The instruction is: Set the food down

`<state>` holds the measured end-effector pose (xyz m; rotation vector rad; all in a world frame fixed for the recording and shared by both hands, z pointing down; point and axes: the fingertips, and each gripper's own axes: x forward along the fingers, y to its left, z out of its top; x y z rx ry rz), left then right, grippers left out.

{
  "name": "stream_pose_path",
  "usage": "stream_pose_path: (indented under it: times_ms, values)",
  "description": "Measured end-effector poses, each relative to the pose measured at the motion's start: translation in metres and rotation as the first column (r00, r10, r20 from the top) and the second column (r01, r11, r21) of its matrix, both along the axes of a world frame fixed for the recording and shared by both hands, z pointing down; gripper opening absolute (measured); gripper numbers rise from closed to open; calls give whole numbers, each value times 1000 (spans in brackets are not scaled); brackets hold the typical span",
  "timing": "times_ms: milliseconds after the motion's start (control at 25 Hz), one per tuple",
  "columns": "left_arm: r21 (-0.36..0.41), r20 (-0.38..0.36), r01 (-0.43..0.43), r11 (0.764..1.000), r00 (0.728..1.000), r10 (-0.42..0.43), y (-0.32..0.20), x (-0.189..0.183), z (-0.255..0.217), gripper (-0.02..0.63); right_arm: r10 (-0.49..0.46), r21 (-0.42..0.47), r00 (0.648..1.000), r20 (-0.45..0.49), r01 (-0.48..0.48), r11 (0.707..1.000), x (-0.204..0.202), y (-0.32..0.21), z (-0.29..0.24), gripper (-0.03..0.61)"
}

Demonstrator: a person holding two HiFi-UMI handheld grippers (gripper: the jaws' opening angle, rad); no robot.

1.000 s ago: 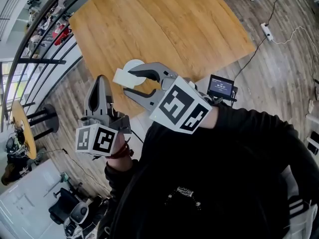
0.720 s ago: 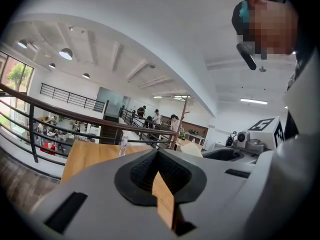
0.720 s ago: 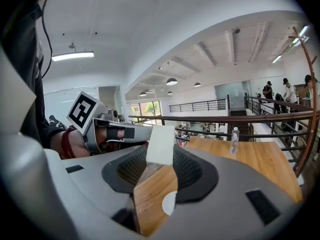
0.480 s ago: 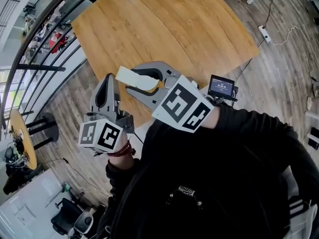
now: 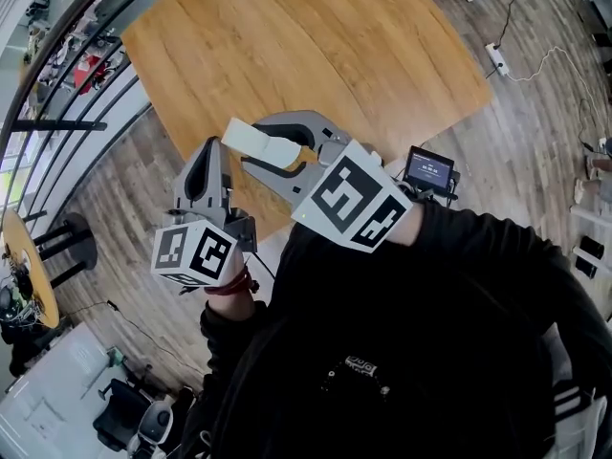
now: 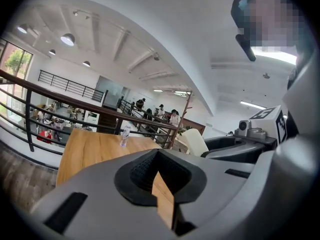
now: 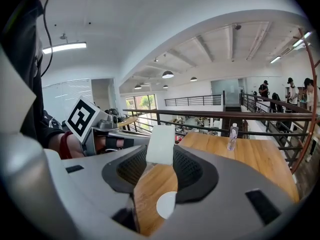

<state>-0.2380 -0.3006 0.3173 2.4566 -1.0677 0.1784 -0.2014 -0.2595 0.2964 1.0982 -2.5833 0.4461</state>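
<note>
The right gripper (image 5: 247, 145) pinches a pale slab of food (image 5: 258, 141) by one end, in the air above the table's (image 5: 335, 55) near edge. The left gripper (image 6: 159, 167) is pressed together, empty. Let go this close to the edge, the food could tip and fall to the floor (image 5: 535, 151).

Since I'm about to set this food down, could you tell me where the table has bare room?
Nearly the whole wooden table is bare: the wide stretch from the water bottle at its far edge back toward you. The only crowded spot is near the front edge, where a white disc lies below the right gripper holding the food.
</note>
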Motion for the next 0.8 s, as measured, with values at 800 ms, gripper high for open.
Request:
stream_pose_path:
  times_ms: [800]
  values:
    - [-146,70,138,980,989,-129,-11,-7,46,-5,-152,-110,987,47,157,981,-8,-28,40,176]
